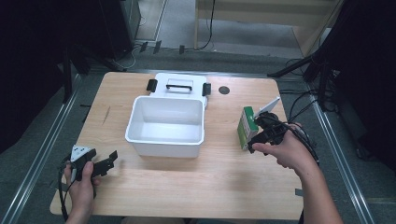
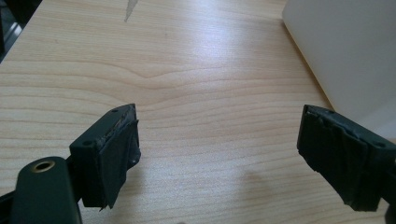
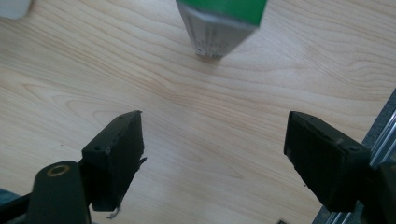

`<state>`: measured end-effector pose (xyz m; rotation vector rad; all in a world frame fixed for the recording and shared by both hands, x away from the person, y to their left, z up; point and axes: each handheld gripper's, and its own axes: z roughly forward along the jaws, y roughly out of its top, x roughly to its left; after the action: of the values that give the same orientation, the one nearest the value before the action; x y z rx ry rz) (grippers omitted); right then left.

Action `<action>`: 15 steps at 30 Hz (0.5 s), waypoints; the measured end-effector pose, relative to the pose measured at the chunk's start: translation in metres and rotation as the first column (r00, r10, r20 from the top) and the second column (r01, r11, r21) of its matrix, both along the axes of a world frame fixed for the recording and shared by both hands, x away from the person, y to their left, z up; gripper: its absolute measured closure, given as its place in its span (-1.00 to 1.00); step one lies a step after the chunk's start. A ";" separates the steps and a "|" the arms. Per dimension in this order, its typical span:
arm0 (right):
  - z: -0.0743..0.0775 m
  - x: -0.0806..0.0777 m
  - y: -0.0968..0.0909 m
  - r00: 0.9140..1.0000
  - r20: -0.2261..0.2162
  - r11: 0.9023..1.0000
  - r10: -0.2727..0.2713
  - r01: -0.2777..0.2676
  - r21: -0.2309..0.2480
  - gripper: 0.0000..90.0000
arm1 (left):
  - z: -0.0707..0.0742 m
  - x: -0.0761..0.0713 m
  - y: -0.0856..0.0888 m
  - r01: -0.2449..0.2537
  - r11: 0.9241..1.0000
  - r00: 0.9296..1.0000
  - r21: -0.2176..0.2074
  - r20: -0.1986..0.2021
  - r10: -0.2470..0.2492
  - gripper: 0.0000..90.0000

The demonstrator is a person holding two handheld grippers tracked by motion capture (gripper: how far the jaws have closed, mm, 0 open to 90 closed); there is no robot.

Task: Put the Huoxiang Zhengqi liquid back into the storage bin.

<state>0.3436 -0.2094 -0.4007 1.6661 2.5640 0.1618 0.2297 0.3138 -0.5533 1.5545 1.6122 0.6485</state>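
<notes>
Green carton (image 1: 247, 127) upright (long axis vertical), ahead of right gripper (image 3: 212, 154), jaws spread, empty.

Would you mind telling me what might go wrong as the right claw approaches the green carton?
The green carton stands upright and narrow; a nudge from the open right claw could tip it. It also sits near the table's right edge, so a push could slide it off.
</notes>
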 end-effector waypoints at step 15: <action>0.010 0.041 0.024 0.997 0.004 0.992 -0.080 0.080 -0.103 -0.35 | 0.000 0.000 0.000 0.001 1.000 1.000 -0.002 -0.003 -0.001 -0.69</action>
<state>0.3847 -0.1852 -0.3904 1.7269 2.4552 0.0245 0.2300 0.3141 -0.5534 1.5550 1.6136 0.6442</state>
